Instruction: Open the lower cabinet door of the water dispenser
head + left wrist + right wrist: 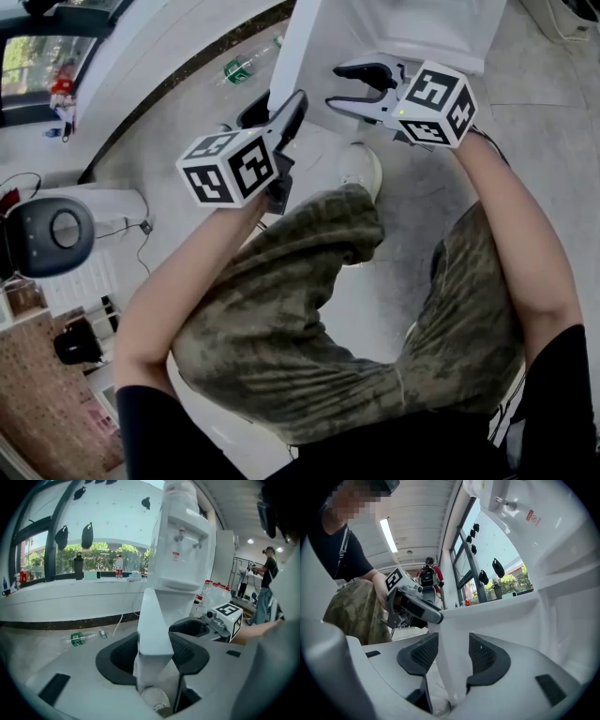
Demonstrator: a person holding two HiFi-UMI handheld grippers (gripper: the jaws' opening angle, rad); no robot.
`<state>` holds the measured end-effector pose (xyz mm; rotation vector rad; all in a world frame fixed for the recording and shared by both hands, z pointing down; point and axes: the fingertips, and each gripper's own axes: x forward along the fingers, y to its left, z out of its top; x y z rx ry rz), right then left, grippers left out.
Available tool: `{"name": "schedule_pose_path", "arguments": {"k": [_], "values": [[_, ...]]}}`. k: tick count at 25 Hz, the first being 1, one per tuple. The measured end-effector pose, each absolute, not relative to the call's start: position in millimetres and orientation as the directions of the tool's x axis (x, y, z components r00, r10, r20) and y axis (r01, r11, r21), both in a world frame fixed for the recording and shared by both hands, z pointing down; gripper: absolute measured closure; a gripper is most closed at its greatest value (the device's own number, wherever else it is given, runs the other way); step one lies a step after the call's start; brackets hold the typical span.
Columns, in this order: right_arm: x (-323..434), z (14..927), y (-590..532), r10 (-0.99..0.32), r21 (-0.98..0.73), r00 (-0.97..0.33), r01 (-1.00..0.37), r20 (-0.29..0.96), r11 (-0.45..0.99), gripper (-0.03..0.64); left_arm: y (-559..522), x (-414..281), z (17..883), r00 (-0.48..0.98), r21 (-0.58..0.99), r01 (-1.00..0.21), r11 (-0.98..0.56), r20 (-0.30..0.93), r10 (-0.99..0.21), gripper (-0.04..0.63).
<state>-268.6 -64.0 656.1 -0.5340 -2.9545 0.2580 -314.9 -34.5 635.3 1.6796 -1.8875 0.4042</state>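
Note:
The white water dispenser (422,28) (183,550) (562,550) stands in front of me, and its lower cabinet door (298,47) (152,620) (452,634) is swung out towards me. My left gripper (279,105) (153,644) points down onto the door's outer edge, with both black pads against the white panel. My right gripper (336,84) (453,653) comes in level from the right. Its pads also sit flush on either side of that same door edge. In the right gripper view the left gripper (415,606) holds the door's top corner.
A green bottle (239,68) (77,638) lies on the grey floor by the wall under the window ledge (70,597). The person's camouflage-trousered leg and white shoe (361,169) are just below the grippers. Other people (268,573) (426,576) stand far off.

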Motion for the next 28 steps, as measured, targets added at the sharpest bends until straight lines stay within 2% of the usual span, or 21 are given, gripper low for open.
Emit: {"name": "schedule_pose_path", "arguments": {"k": [8, 14, 19, 23, 28], "values": [[-260.8, 664.3, -66.9, 0.341, -0.124, -0.929, 0.325, 0.141, 0.938, 0.565, -34.4, -325.7, 638.3, -0.034, 0.109, -0.987, 0.118, 0.576, -0.817, 0.4], [-262.1, 655.0, -78.5, 0.283, -0.168, -0.949, 0.26, 0.136, 0.951, 0.599, -31.9, -337.5, 639.2, -0.068, 0.049, -0.992, 0.114, 0.555, -0.829, 0.405], [-260.9, 653.7, -85.7, 0.219, -0.161, -0.963, 0.194, 0.156, 0.968, 0.601, -30.7, -351.5, 636.8, -0.098, 0.05, -0.989, 0.141, 0.493, -0.865, 0.407], [-267.8, 655.0, -95.0, 0.154, -0.172, -0.968, 0.12, 0.2, 0.978, 0.601, -31.8, -363.3, 635.2, -0.117, 0.004, -0.991, 0.137, 0.492, -0.863, 0.408], [-265.8, 658.9, -102.6, 0.149, -0.175, -0.968, 0.114, 0.204, 0.978, 0.601, -31.1, -379.5, 633.0, -0.155, -0.054, -0.988, 0.146, 0.453, -0.878, 0.405]]}}
